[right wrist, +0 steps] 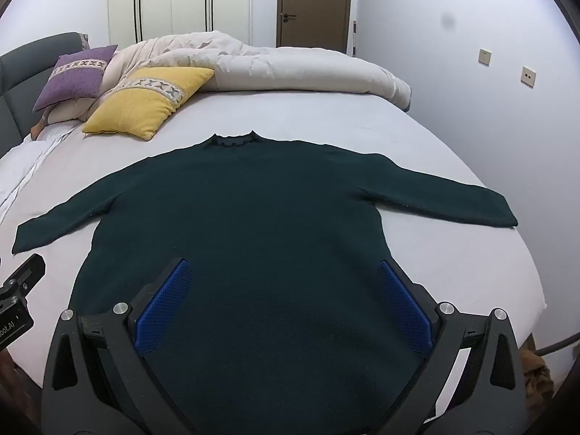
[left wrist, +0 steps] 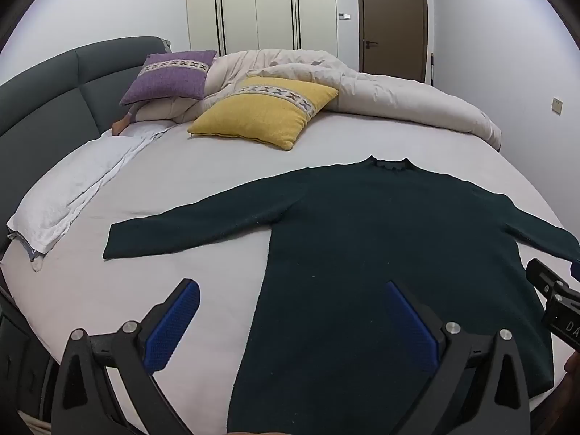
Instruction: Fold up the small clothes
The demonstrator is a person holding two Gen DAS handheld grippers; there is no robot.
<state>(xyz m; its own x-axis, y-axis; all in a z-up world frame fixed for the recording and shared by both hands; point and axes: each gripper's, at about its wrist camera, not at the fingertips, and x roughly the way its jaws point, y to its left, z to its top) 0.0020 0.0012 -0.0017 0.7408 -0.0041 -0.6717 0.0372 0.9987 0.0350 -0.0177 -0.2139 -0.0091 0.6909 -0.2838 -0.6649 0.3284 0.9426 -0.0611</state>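
Now the dark green sweater [right wrist: 253, 217] lies flat on the bed [right wrist: 453, 152], sleeves spread; left gripper [left wrist: 290, 311] and right gripper [right wrist: 282, 301] hover above its hem, fingers wide apart, holding nothing; a shallow pinch could snag the sheet too, dragging the knit crooked.

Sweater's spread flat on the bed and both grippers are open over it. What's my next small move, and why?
Probably lower the left gripper toward the left sleeve to pinch its cuff. The sweater lies flat, both sleeves spread, nothing folded yet, and both the left and right gripper are open and empty.
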